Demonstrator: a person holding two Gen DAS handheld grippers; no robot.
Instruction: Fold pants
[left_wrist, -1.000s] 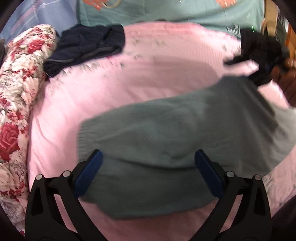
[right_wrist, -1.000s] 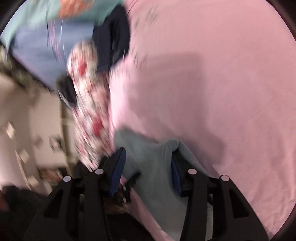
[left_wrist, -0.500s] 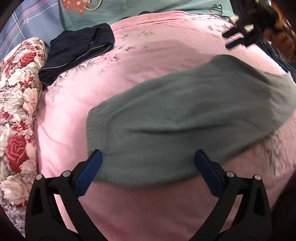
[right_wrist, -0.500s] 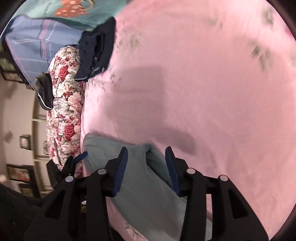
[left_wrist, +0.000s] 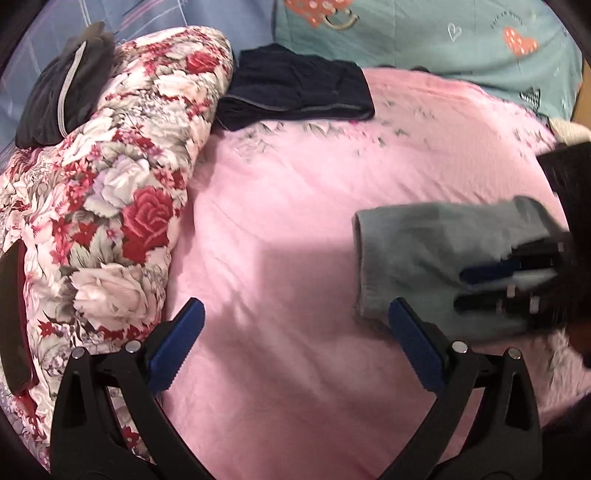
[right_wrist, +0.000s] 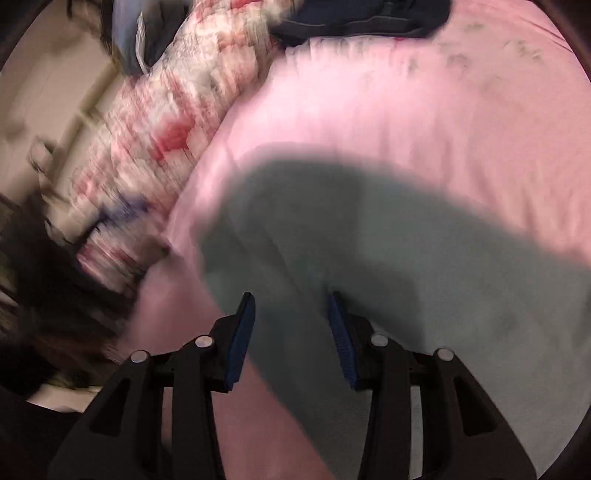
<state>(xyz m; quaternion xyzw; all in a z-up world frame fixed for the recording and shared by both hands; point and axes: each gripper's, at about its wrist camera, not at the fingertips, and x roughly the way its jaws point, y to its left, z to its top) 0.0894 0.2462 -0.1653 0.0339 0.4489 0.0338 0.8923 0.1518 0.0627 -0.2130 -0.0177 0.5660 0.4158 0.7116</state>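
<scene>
The grey-green pants (left_wrist: 424, 251) lie bunched into a short bundle on the pink bedsheet (left_wrist: 295, 184), right of centre in the left wrist view. My right gripper (left_wrist: 506, 284) comes in from the right edge, blurred, over that bundle. In its own view, the right gripper (right_wrist: 291, 332) has a fold of the pants (right_wrist: 406, 258) filling the gap between its blue pads, and its jaws are closing. My left gripper (left_wrist: 295, 343) stands open over bare sheet, just left of the pants, with nothing between its fingers.
A rolled floral quilt (left_wrist: 110, 203) runs along the left side with a dark zipped bag (left_wrist: 59, 99) on top. A folded navy garment (left_wrist: 295, 88) lies at the head of the bed, before a teal pillow (left_wrist: 443, 44).
The pants lay stretched across the bed; now they are doubled into a short bundle on the right. The right gripper swept across with its fold. The left gripper swung left, off the pants.
</scene>
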